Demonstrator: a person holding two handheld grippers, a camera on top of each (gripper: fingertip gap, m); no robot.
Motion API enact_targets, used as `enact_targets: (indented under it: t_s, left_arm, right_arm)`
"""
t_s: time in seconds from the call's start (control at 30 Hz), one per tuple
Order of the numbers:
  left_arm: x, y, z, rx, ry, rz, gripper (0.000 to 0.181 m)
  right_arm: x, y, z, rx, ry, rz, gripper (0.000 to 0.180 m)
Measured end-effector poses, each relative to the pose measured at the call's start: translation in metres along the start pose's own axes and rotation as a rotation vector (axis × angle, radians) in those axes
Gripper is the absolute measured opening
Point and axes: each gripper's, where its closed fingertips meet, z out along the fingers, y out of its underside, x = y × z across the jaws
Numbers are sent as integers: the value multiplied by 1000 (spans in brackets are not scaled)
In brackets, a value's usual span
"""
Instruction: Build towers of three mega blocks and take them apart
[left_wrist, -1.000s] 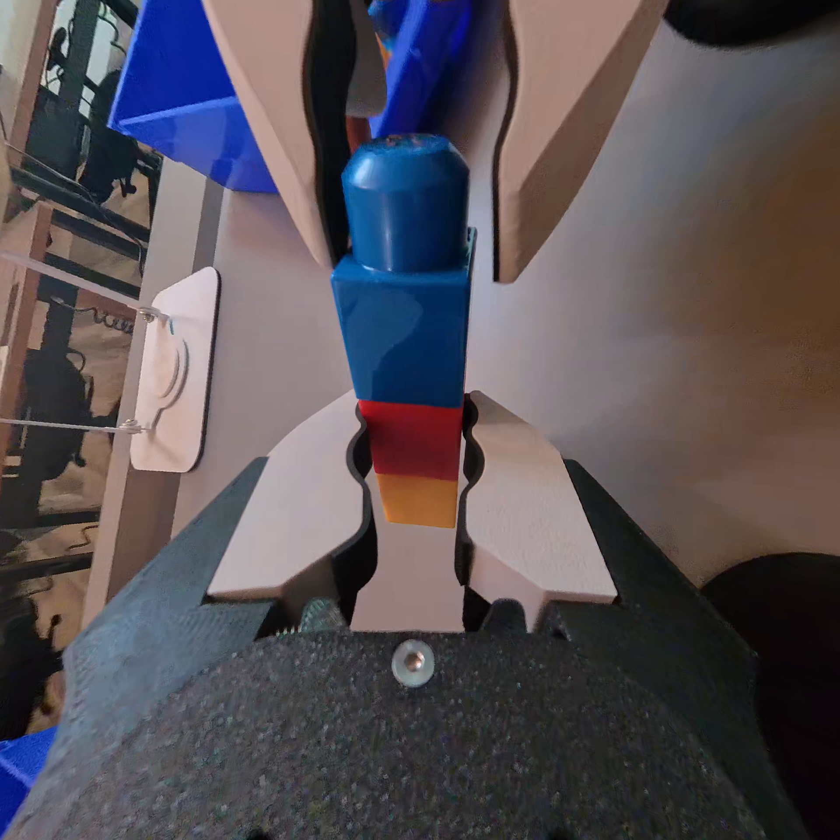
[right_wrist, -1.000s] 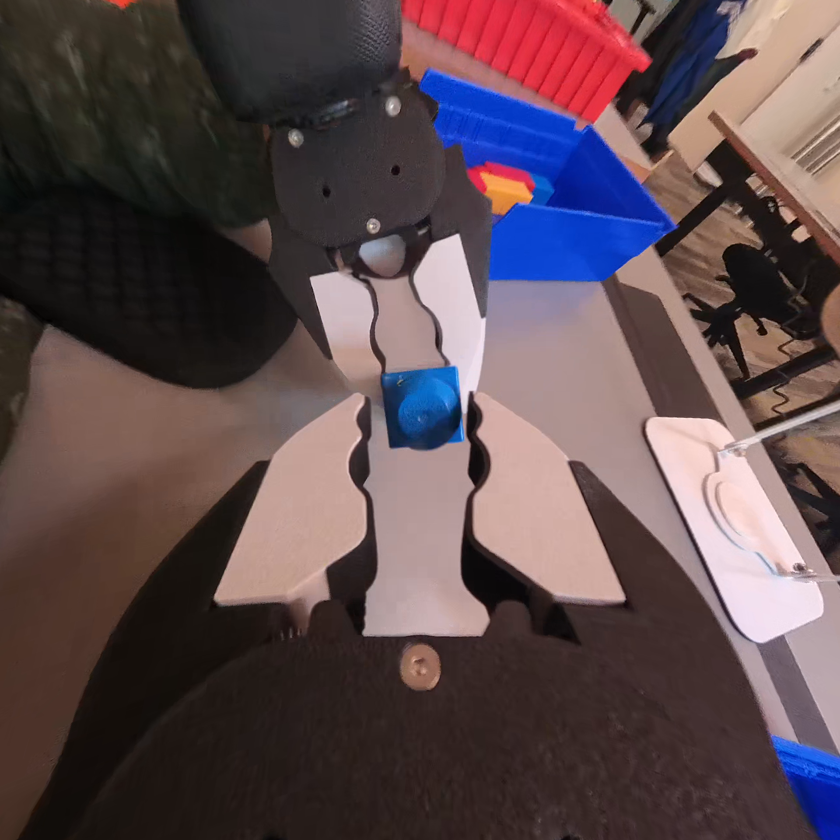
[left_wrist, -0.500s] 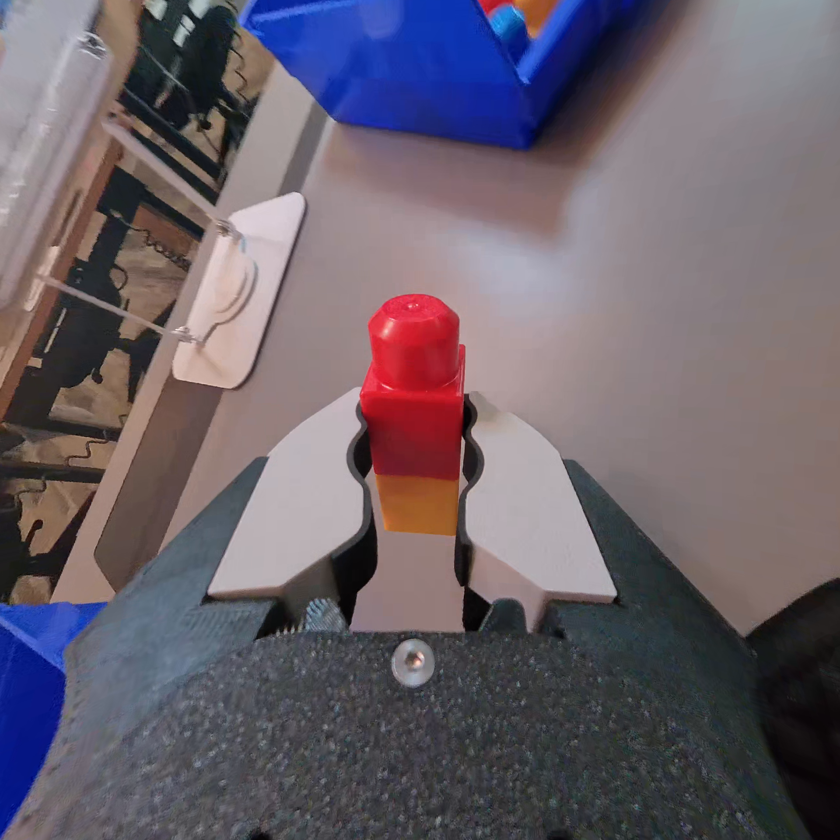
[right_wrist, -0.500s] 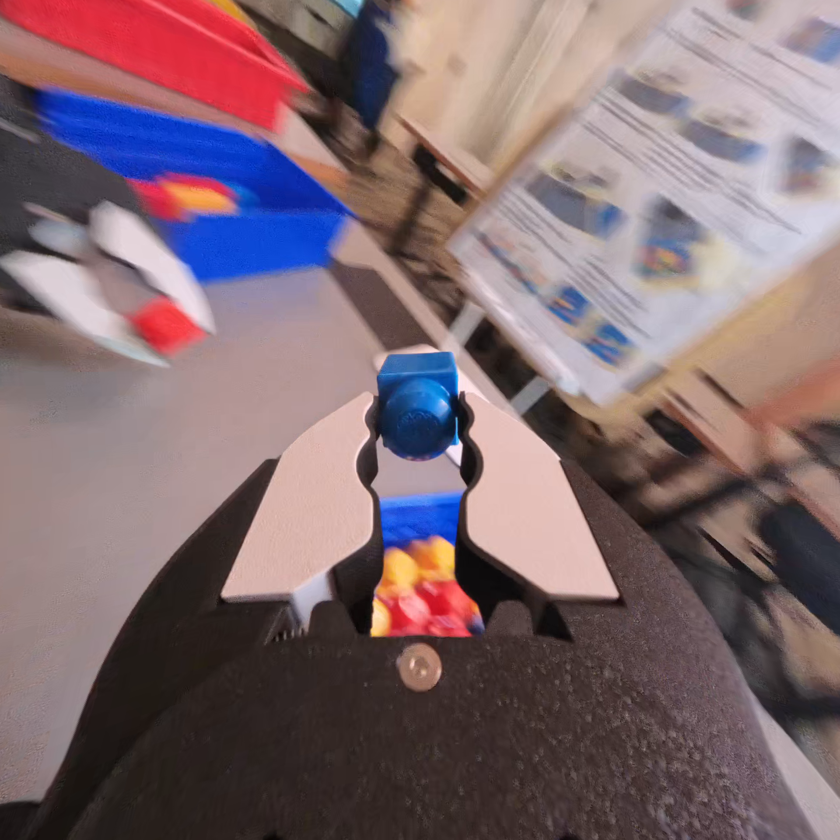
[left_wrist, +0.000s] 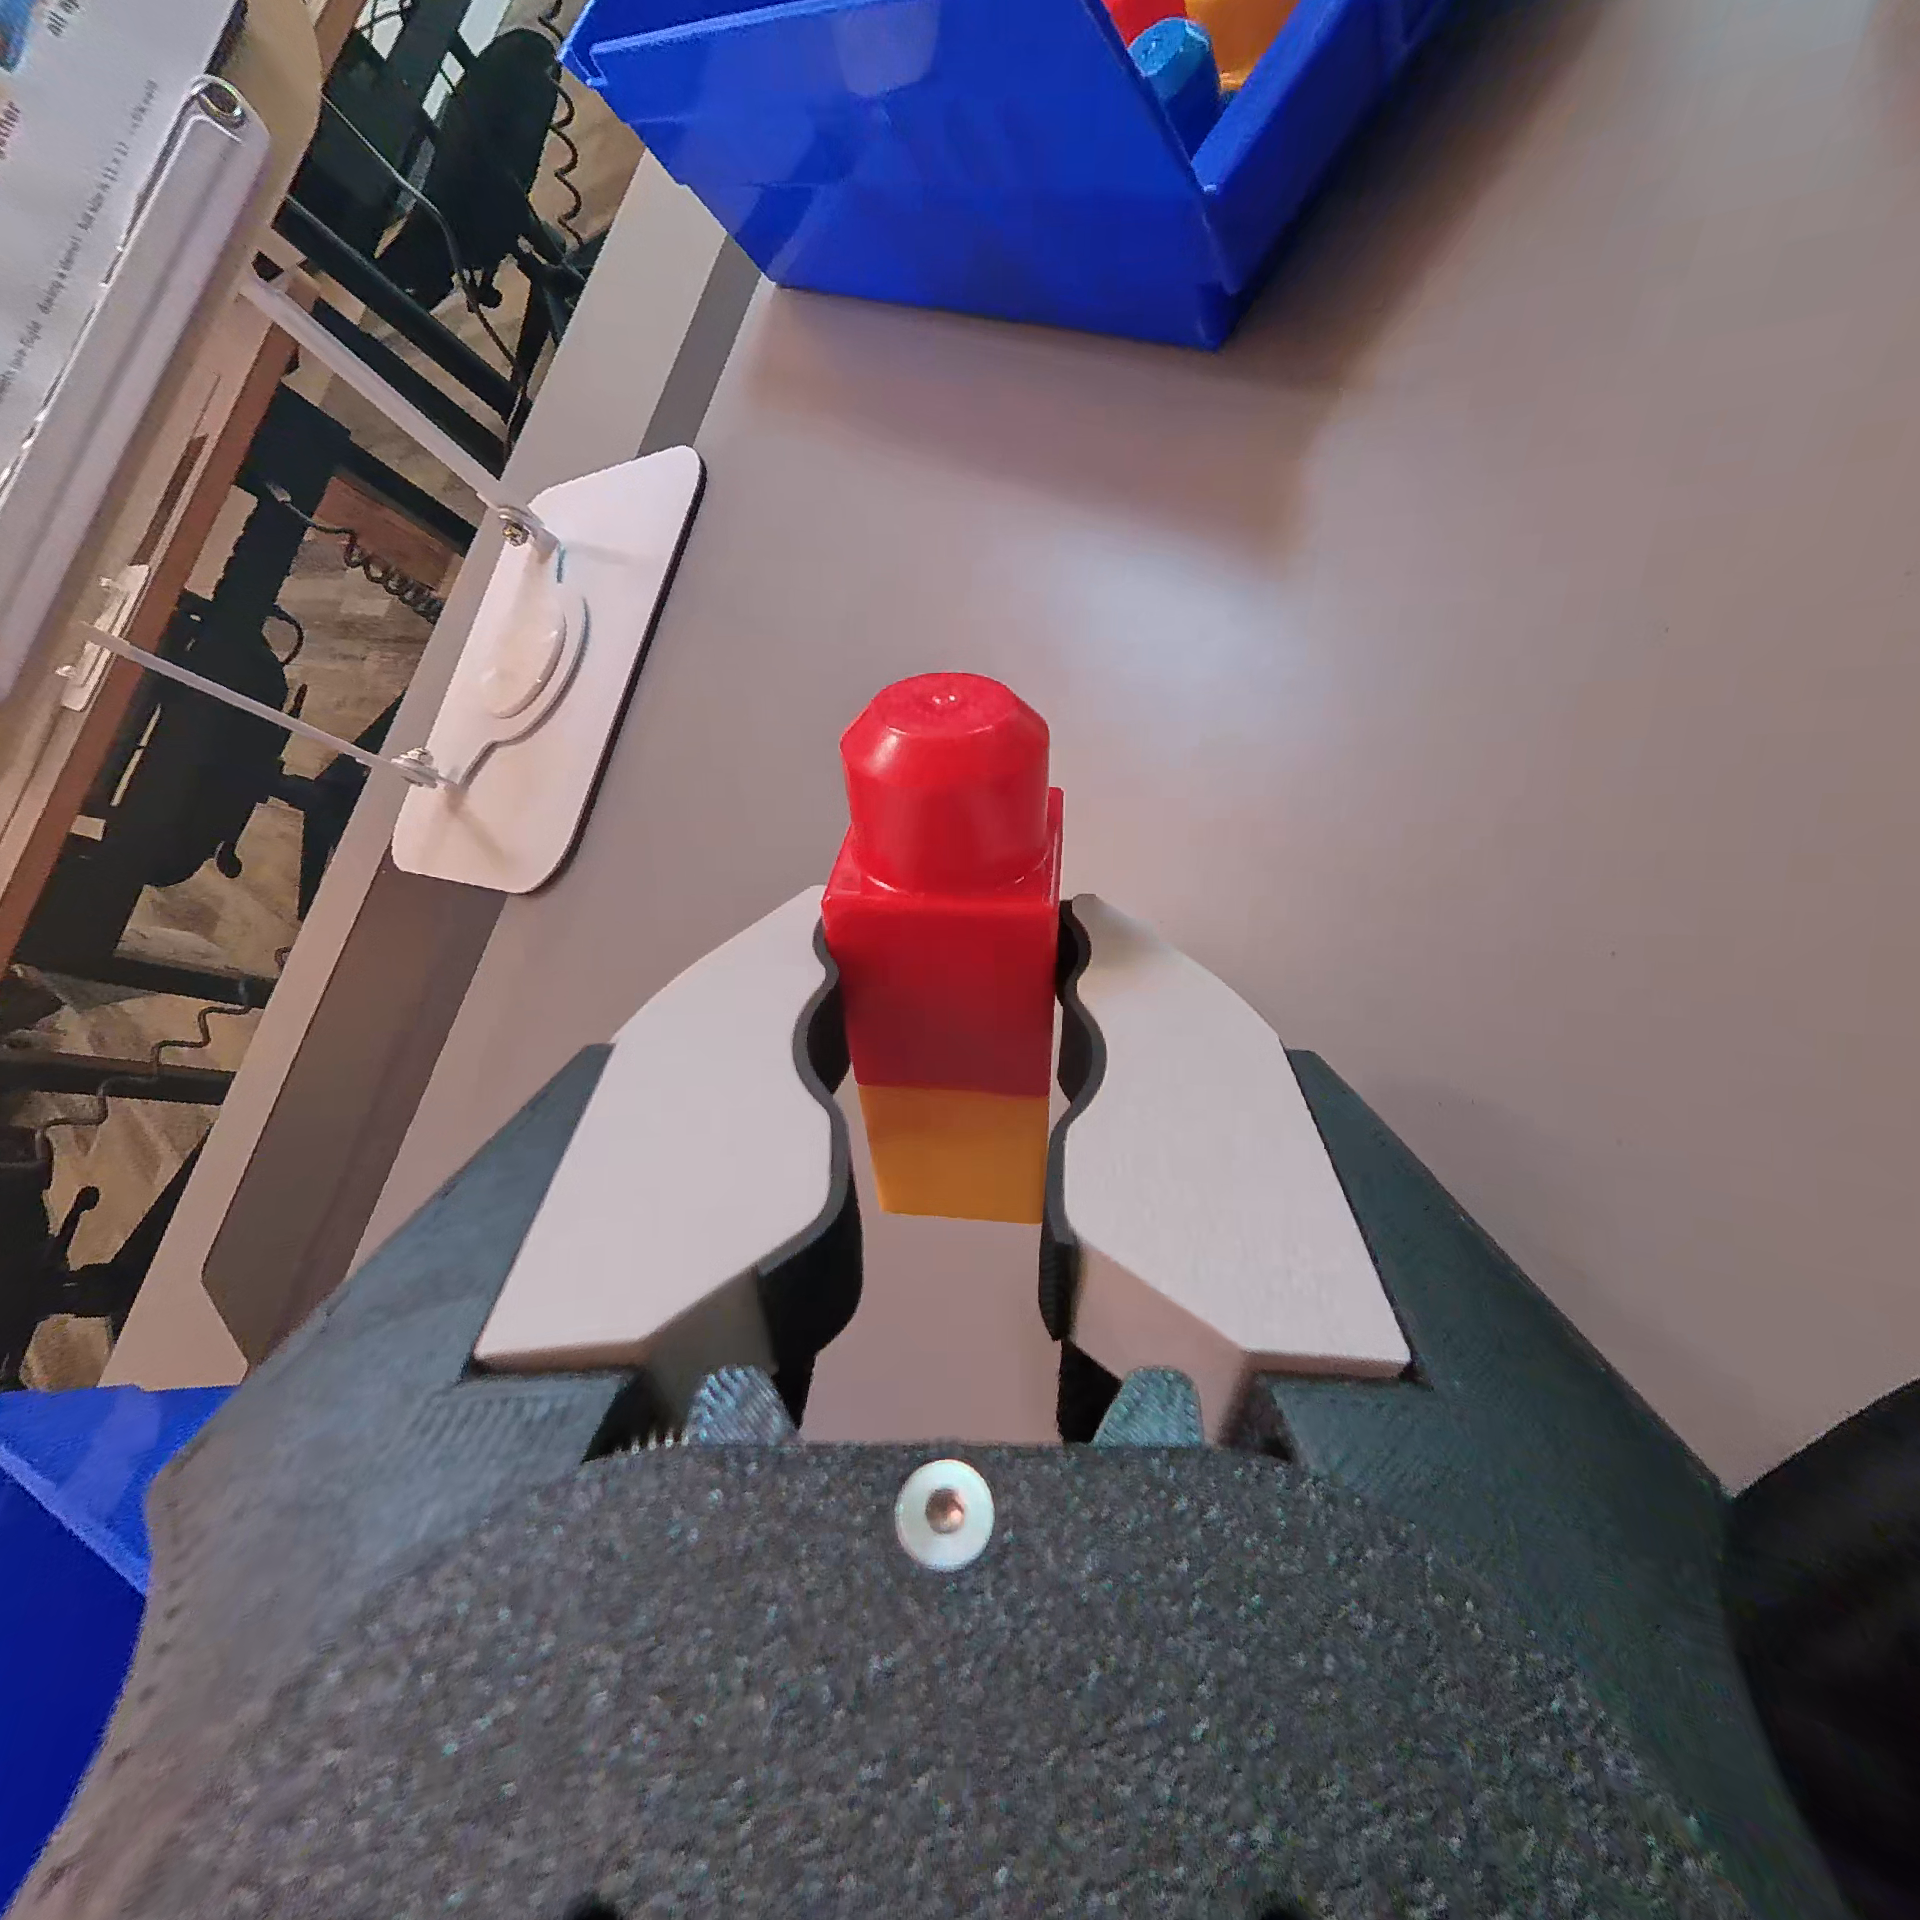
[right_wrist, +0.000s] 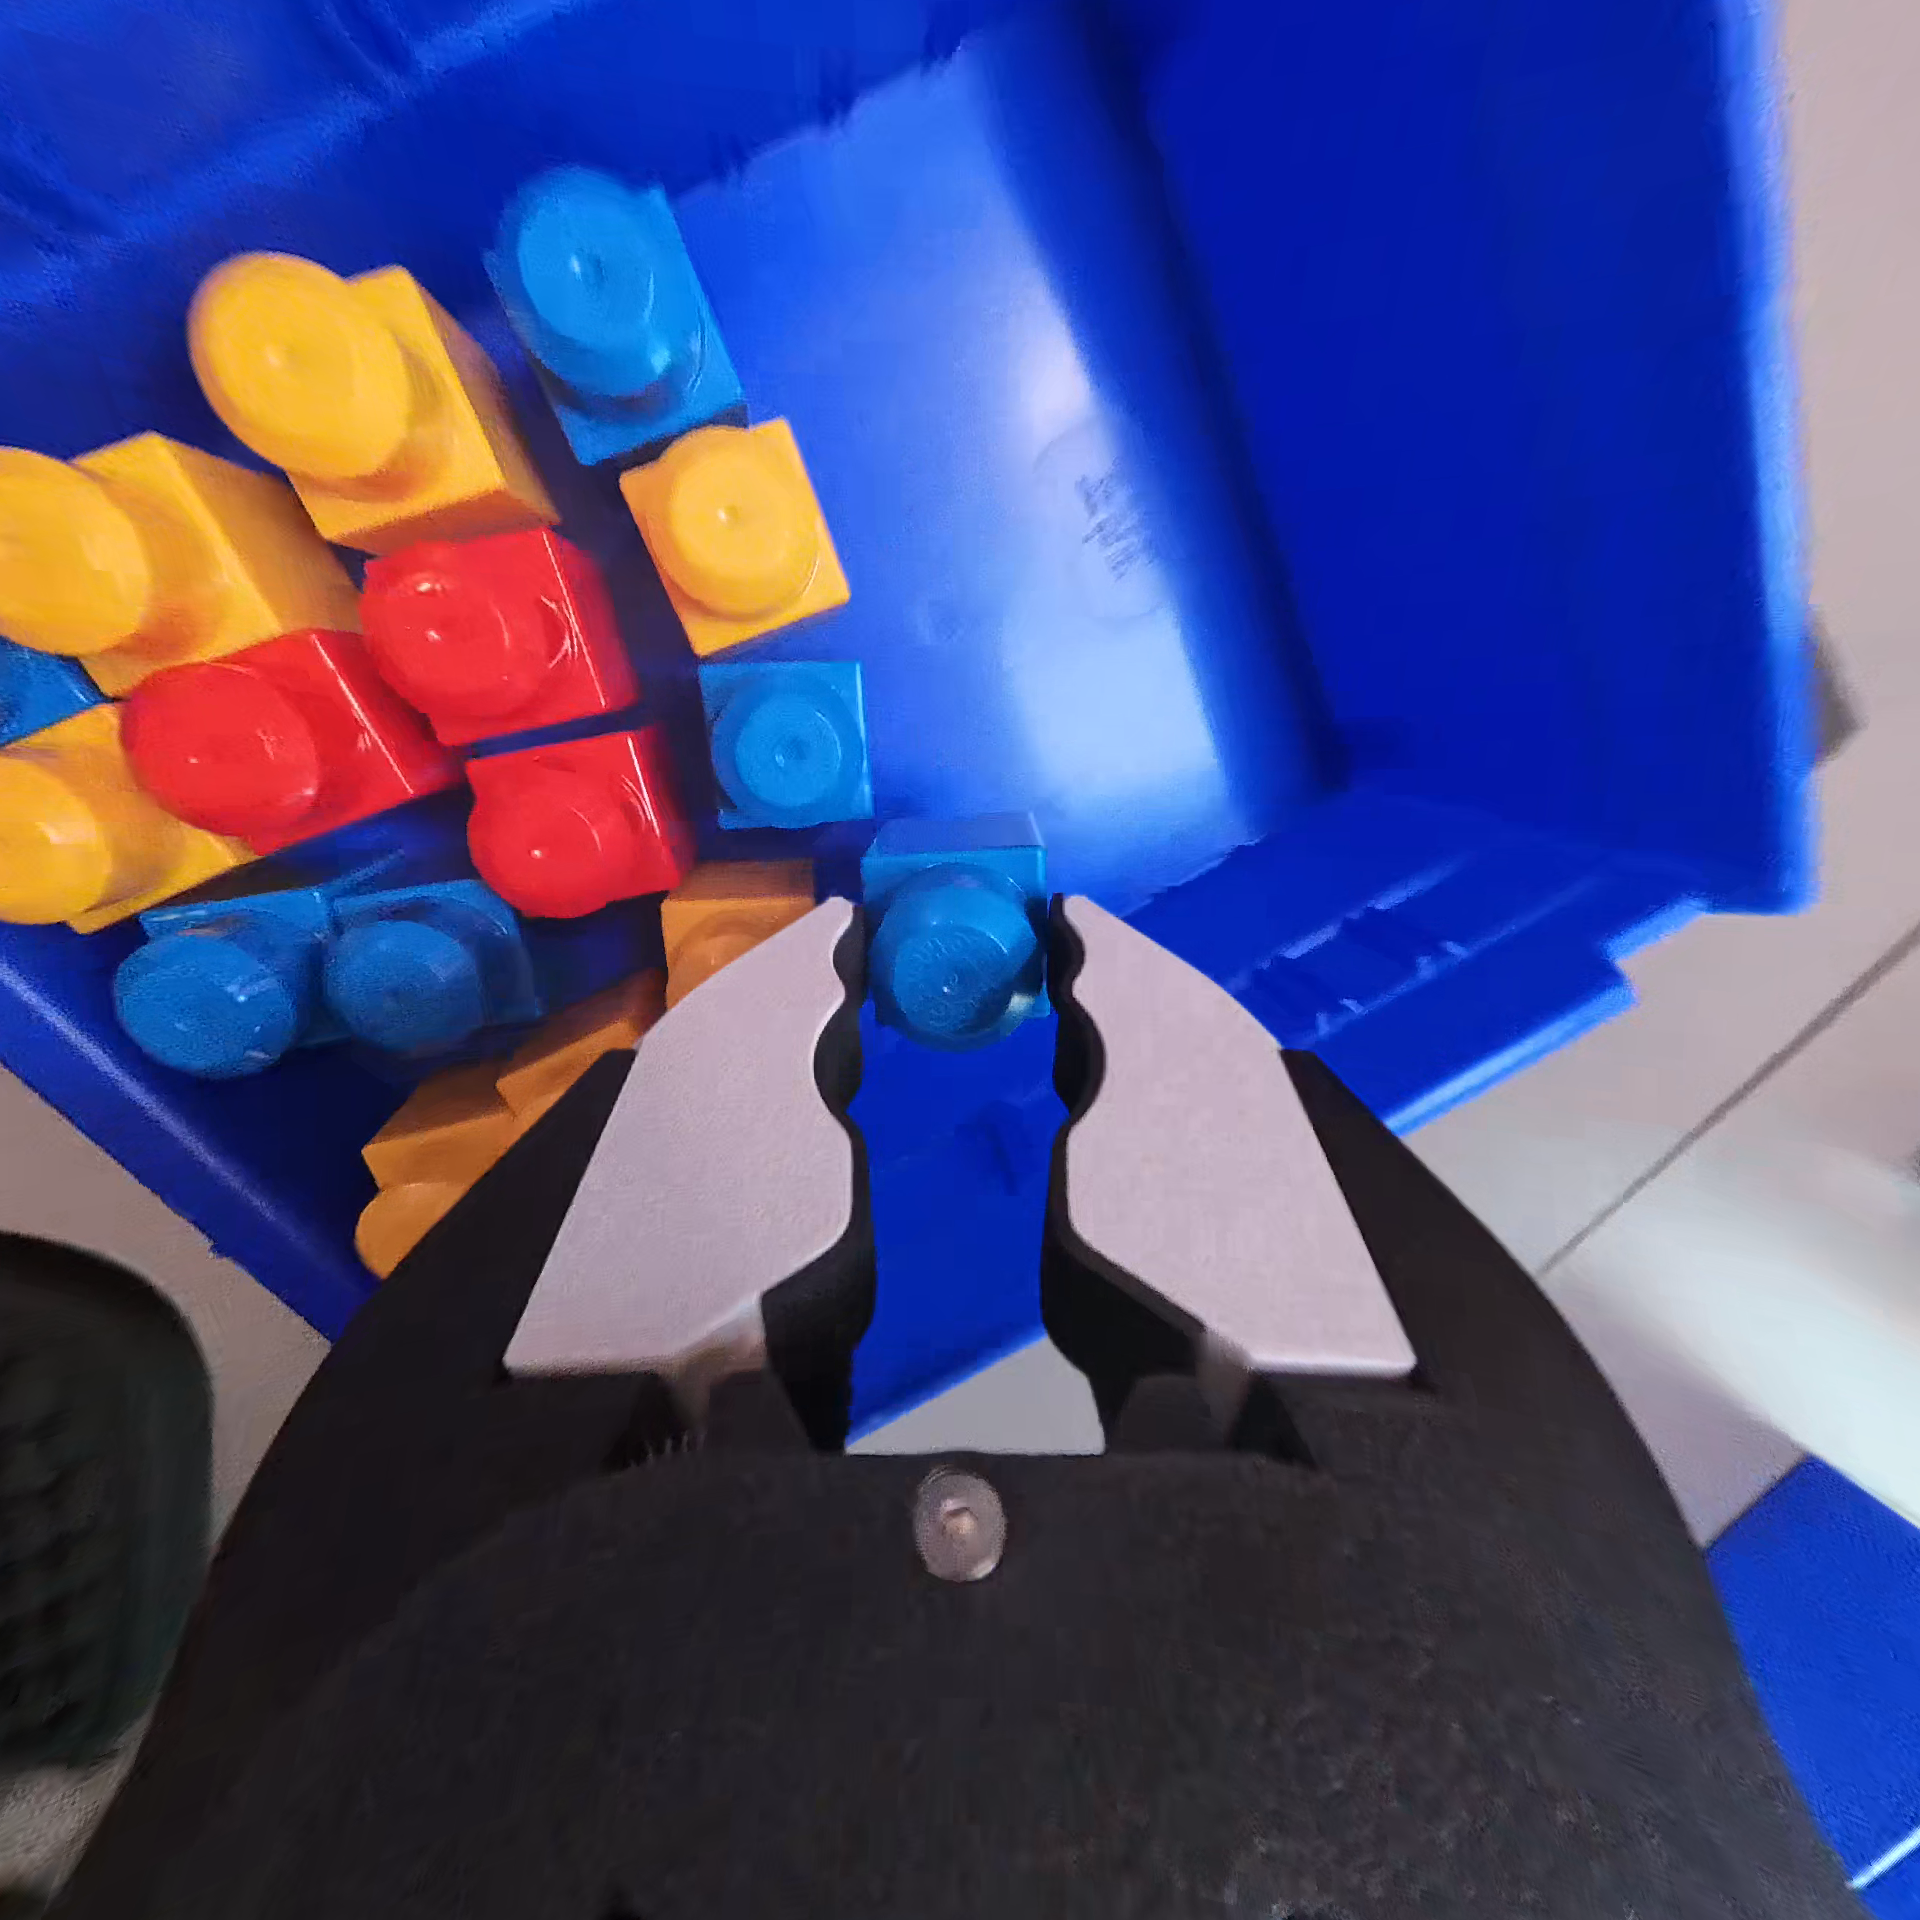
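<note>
Left gripper (left_wrist: 948, 1023) gripping 2 stacked blocks (left_wrist: 951, 1039), right gripper (right_wrist: 951, 961) 1 blue block (right_wrist: 951, 935)

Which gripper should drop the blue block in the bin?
Right. The right gripper holds the blue block directly over the bin. The left gripper is busy gripping the red and yellow blocks.

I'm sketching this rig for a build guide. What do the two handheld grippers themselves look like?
Both match: the left gripper and right gripper have a rough, speckled black printed body with one silver screw at its centre, and two pale grey fingers with wavy, black-lined inner edges. No cables show.
</note>
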Motion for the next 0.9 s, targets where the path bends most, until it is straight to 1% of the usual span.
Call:
enact_targets:
  t_s: [0.2,0.33,0.4,0.5,0.57,0.6,0.67,0.73,0.8,0.9]
  left_arm:
    - [4,-2,1,9,16,0,37]
    - [7,-5,2,27,29,-7,37]
    - [10,-7,2,42,45,-18,37]
    - [12,-12,2,65,59,-27,37]
    - [14,-14,2,74,69,-30,37]
    - [15,-14,2,77,73,-31,37]
    - [18,-16,3,82,84,-30,37]
    - [21,-17,4,83,93,-24,37]
    - [25,-19,5,85,101,-13,37]
    - [32,-24,5,83,106,20,37]
  right_arm:
    - [-14,8,28,-137,-126,6,34]
    - [-19,9,33,-143,-151,10,34]
    - [-23,7,29,-119,-175,12,34]
    - [-20,-1,14,-45,-139,6,52]
    - [-26,-22,-7,86,-101,-24,64]
    - [-36,-37,-21,180,-89,-68,69]
    - [-75,-67,-51,376,-91,-210,72]
    - [-132,-88,-76,534,-125,-381,70]
    - [-194,-99,-90,633,-183,-530,65]
    - [-277,-105,-85,686,-264,-700,59]
